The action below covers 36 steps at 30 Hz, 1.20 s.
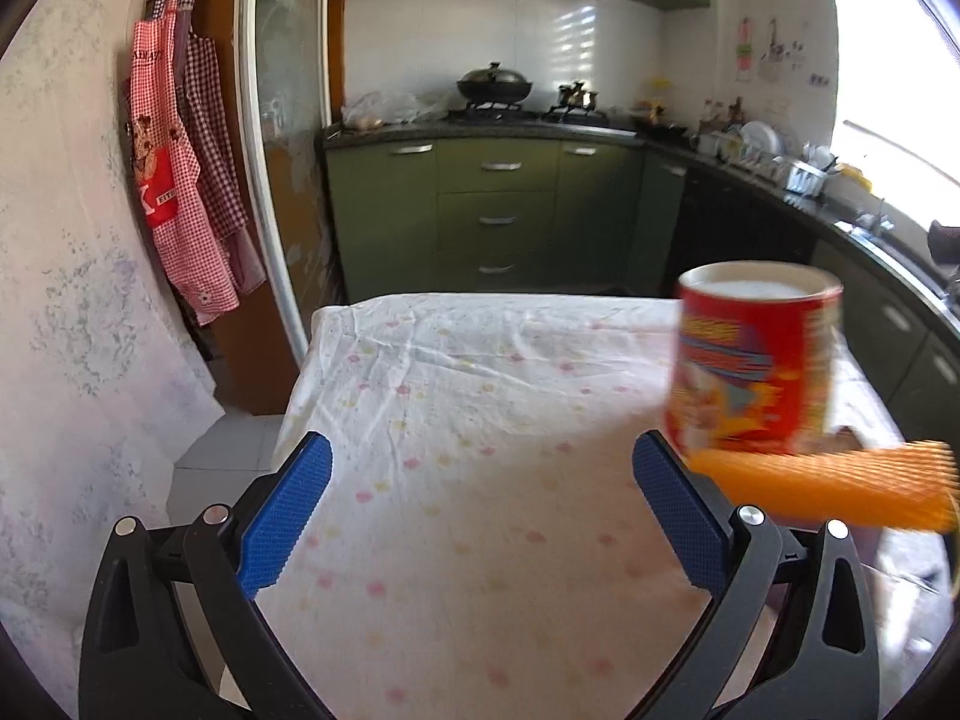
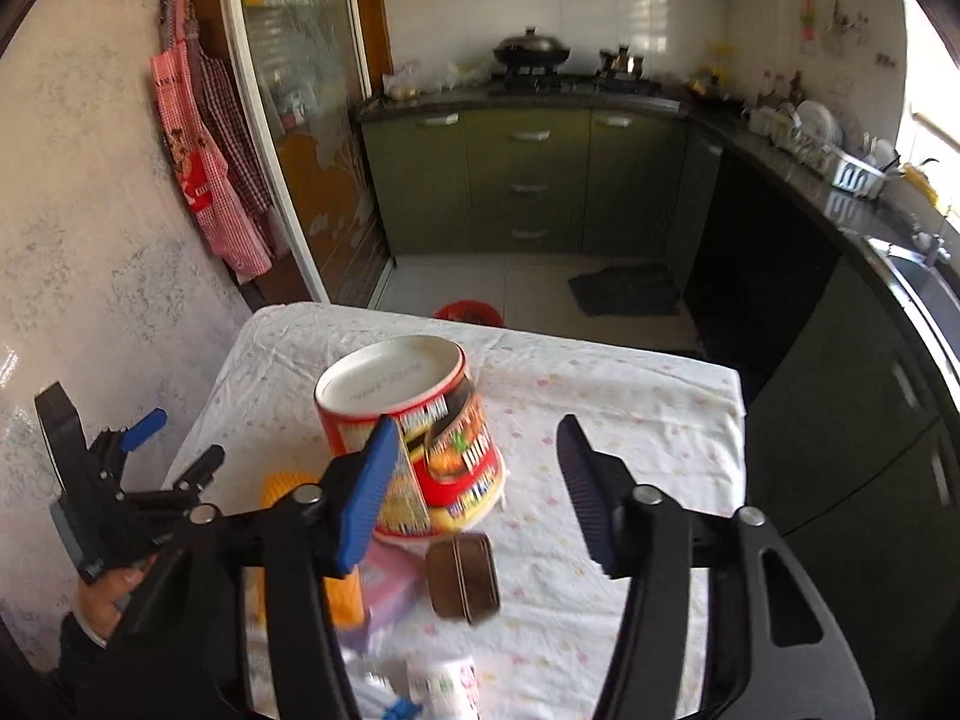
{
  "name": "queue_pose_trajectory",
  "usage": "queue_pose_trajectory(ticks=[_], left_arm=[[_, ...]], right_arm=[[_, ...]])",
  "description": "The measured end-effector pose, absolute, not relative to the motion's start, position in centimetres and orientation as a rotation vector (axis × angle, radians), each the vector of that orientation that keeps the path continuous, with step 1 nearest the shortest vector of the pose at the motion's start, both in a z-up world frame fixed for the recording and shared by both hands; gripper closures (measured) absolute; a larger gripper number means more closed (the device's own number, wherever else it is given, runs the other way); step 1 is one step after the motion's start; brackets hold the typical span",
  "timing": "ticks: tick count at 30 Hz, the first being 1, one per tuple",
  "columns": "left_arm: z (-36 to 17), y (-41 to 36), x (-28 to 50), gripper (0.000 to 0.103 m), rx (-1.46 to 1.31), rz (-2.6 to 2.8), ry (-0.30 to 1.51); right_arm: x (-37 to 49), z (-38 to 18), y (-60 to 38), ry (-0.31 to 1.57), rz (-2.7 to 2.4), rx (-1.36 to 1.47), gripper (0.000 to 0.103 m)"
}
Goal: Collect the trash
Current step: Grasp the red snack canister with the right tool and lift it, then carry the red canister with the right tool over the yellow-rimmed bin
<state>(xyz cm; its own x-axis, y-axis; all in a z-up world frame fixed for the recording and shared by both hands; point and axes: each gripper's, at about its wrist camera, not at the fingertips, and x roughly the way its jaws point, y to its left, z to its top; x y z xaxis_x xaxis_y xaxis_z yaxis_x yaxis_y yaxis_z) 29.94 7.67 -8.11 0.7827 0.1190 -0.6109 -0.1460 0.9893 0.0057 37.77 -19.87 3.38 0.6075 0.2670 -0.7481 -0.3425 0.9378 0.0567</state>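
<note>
A red instant-noodle cup (image 2: 414, 444) stands upside down on the table with the white flowered cloth (image 2: 630, 420). It also shows at the right of the left wrist view (image 1: 753, 360), on an orange foam net (image 1: 828, 483). Near it lie a small brown tin (image 2: 463, 577), a pink packet (image 2: 390, 588), the orange net (image 2: 282, 489) and a white wrapper (image 2: 444, 687). My right gripper (image 2: 474, 492) is open above the table, its left finger in front of the cup. My left gripper (image 1: 480, 510) is open and empty over bare cloth, also seen at the left of the right wrist view (image 2: 180, 444).
A wall with hanging red checked aprons (image 1: 180, 204) runs along the left. Green kitchen cabinets (image 1: 498, 216) and a dark counter with a wok (image 1: 495, 84) stand behind. A red bin (image 2: 468, 312) sits on the floor beyond the table's far edge.
</note>
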Motion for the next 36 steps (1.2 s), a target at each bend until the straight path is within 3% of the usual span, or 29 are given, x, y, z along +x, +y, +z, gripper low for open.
queue_pose_trajectory(ticks=[4,9,19,28,36], left_arm=[[-10.4,8.6,32.0,0.004,-0.061,0.146,0.696],[-11.8,8.9,31.9,0.004,-0.069,0.144,0.706],[-12.1,7.9,31.1,0.004,-0.040,0.117,0.716],[-11.9,8.0,30.8,0.004,-0.023,0.145,0.698],[-12.0,7.8,30.8,0.004,-0.007,0.149,0.695]], right_arm=[[42.4,1.7,-17.0,0.945,0.321,-0.160,0.071],[45.2,-0.2,-15.2,1.019,0.294,-0.191,0.072],[46.7,-1.3,-14.1,1.072,0.269,-0.193,0.096],[45.2,2.1,-14.5,0.971,0.294,-0.145,0.097],[42.0,7.0,-21.5,0.852,0.288,-0.002,0.097]])
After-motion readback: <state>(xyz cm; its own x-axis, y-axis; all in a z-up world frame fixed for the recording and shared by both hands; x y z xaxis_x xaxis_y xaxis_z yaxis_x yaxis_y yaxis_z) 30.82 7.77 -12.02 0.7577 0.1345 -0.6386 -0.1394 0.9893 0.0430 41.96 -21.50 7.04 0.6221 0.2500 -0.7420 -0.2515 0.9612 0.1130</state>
